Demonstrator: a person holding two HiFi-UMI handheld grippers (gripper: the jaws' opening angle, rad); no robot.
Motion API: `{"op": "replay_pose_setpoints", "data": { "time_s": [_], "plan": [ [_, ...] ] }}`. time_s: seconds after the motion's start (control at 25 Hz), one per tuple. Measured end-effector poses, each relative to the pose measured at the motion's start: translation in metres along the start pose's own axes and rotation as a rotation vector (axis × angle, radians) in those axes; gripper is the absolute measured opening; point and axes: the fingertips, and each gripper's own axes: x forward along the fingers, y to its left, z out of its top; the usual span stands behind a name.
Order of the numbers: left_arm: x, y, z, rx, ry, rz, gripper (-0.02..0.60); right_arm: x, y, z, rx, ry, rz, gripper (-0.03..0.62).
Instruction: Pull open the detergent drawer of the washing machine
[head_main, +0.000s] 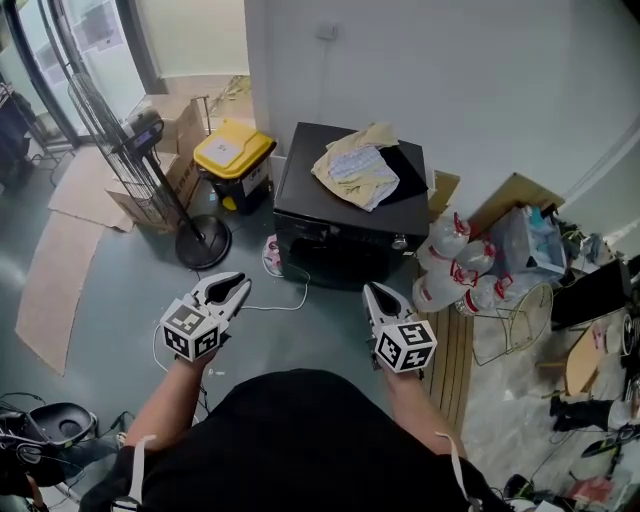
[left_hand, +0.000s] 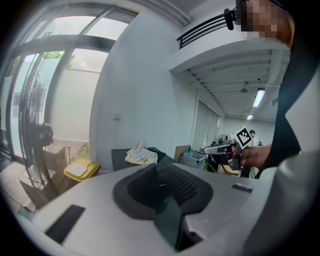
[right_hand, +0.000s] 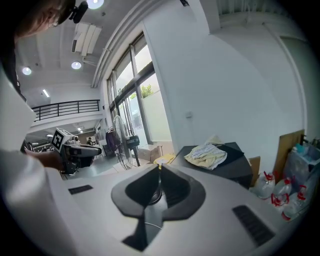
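Head view: the washing machine is seen steeply from above as a black box on the floor against the wall, with a crumpled cloth on its lid. Its front is dark and foreshortened, so the detergent drawer cannot be made out. The left gripper and the right gripper are held just short of that front, one towards each side, touching nothing. In both gripper views the machine's front is cut off behind the gripper bodies, and only the lid and cloth show. There the fingers of each gripper are seen drawn together with nothing between them. Only the head view shows water bottles right of the machine.
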Motion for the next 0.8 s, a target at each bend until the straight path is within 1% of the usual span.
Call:
{"op": "replay_pose_setpoints", "data": {
  "time_s": [0.28, 0.44, 0.6, 0.8],
  "plan": [
    [0.023, -0.007, 0.006, 0.005, -0.002, -0.006, 0.071, 0.003, -0.017, -0.002, -0.004, 0.016, 0.011, 0.017],
    [0.025, -0.013, 0.005, 0.006, 0.009, -0.006, 0.071, 0.003, -0.022, -0.002, -0.005, 0.020, 0.013, 0.017],
    [0.025, -0.013, 0.007, 0.011, 0.013, -0.004, 0.071, 0.005, -0.022, 0.002, -0.003, 0.017, 0.017, 0.017],
    [0.022, -0.016, 0.010, 0.008, 0.000, -0.010, 0.071, 0.005, -0.011, -0.005, -0.016, 0.044, 0.032, 0.017]
  ]
}}
